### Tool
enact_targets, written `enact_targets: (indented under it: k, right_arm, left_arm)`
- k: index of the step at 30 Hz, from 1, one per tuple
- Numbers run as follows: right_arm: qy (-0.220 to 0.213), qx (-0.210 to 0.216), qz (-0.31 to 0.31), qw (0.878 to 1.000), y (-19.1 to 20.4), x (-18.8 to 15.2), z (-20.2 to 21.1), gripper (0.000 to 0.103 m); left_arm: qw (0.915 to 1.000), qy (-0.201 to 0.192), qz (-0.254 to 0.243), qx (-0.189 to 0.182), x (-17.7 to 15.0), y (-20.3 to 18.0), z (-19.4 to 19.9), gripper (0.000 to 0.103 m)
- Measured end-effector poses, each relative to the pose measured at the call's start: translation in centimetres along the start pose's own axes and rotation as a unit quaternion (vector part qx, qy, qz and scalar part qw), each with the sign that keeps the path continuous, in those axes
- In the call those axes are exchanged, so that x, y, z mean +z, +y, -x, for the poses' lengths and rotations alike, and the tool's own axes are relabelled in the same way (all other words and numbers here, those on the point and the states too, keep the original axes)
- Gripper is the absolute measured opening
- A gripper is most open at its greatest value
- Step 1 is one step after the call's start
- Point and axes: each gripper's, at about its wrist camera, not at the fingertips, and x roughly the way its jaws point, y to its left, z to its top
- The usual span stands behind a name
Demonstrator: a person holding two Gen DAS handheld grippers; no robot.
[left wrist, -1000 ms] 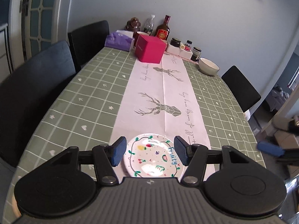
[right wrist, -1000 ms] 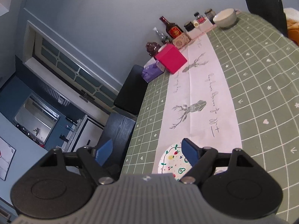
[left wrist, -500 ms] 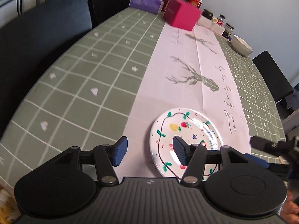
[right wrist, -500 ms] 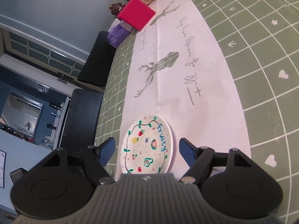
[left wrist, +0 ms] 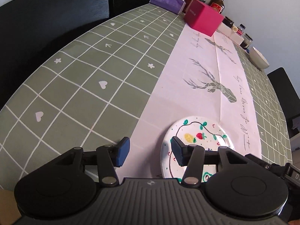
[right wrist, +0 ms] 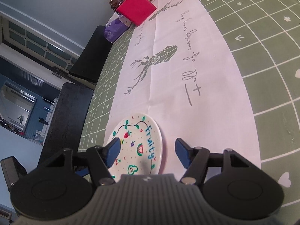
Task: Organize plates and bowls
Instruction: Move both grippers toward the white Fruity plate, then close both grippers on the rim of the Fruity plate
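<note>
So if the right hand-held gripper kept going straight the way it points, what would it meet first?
Most likely the plate: the right hand-held gripper has its jaws closing astride the plate's right edge, not yet pressing. One pad is over the plate, the other over the white runner. How far above them it is cannot be told.

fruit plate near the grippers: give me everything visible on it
The fruit plate is small, round, white and glossy, likely ceramic. It shows a green vine garland, a strawberry, pineapple, watermelon slice, avocado, grapes and blue "Fruity" lettering. It lies flat on the pale deer-print table runner, near the table's close edge. The left gripper and right gripper flank opposite rims, jaws closing; neither visibly grips it.
</note>
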Motion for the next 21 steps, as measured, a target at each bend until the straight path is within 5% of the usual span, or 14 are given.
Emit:
enact_targets:
  k: [7, 16, 19, 20, 21]
  right_arm:
    - [0.011, 0.015, 0.031, 0.999, 0.5, -0.2, -0.8, 0.062]
    - [0.013, 0.009, 0.023, 1.000, -0.2, -0.3, -1.0, 0.031]
    - [0.012, 0.005, 0.022, 1.000, -0.4, -0.4, -0.9, 0.023]
    - [0.011, 0.000, 0.025, 1.000, -0.4, -0.4, -0.9, 0.019]
    - [0.010, -0.005, 0.030, 0.999, -0.3, -0.5, -0.9, 0.016]
  left_arm:
    - [0.9979, 0.004, -0.064, 0.003, -0.3, -1.1, -0.3, 0.054]
    - [0.9946, -0.011, -0.103, 0.012, -0.9, -1.9, -0.4, 0.051]
    - [0.9939, -0.009, -0.110, 0.003, -1.2, -2.2, -0.3, 0.038]
    - [0.9936, -0.004, -0.113, -0.007, -1.3, -2.4, -0.3, 0.023]
    - [0.9943, 0.003, -0.105, -0.018, -1.4, -2.5, -0.4, 0.023]
